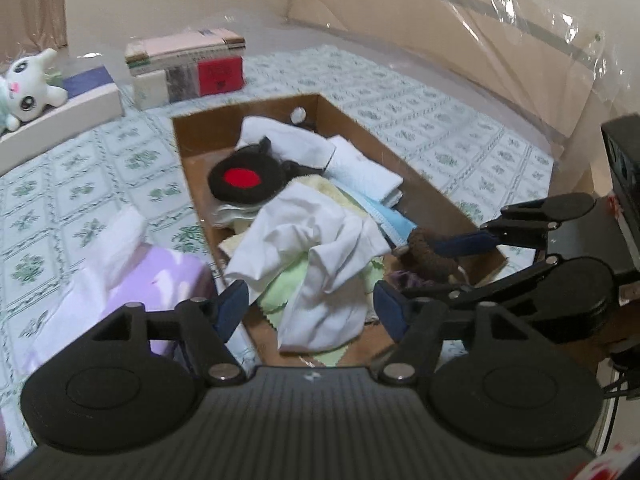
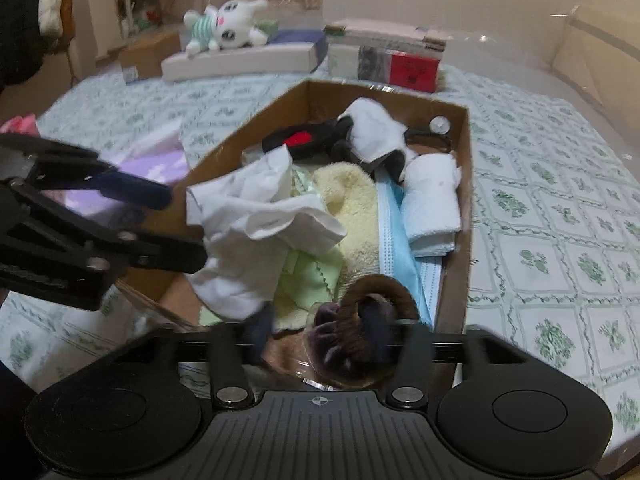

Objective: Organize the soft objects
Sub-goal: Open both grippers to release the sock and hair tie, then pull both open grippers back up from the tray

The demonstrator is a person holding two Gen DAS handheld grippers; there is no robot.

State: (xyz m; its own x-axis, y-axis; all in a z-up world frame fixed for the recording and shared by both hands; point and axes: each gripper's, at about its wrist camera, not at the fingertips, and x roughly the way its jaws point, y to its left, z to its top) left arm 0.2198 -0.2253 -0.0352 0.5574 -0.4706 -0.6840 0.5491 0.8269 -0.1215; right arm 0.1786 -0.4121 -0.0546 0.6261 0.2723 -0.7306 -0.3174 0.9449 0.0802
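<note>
Left wrist view. My left gripper [image 1: 308,308] stands released, its blue pads [image 1: 230,306] apart and pressing on nothing. Between and just ahead of them lies the white cloth [image 1: 320,256], crumpled over a green cloth [image 1: 280,292] at the near end of the box [image 1: 448,200]. To the right of my fingers the right gripper [image 1: 424,268] reaches in, one pad beside a brown scrunchie [image 1: 424,250]. Left of my fingers, outside the box, sits a purple tissue pack [image 1: 160,280]. Farther ahead in the box are a blue mask [image 1: 396,220], a black pad with a red spot [image 1: 244,178] and folded white towels [image 1: 360,168].

Right wrist view. My right gripper [image 2: 332,340] is likewise released; its fingers are blurred. The scrunchie [image 2: 360,332] sits between them, close to the lens, and I cannot tell whether either pad touches it. Ahead and left lies the white cloth [image 2: 256,232], with the left gripper [image 2: 168,228] at its edge. Straight ahead are a yellow towel [image 2: 352,208] and the mask [image 2: 400,248]; ahead and right, a rolled white towel [image 2: 432,204].

The box rests on a patterned bedsheet [image 2: 560,220]. Beyond it stand stacked cartons [image 2: 400,56] and a plush toy [image 2: 232,24].
</note>
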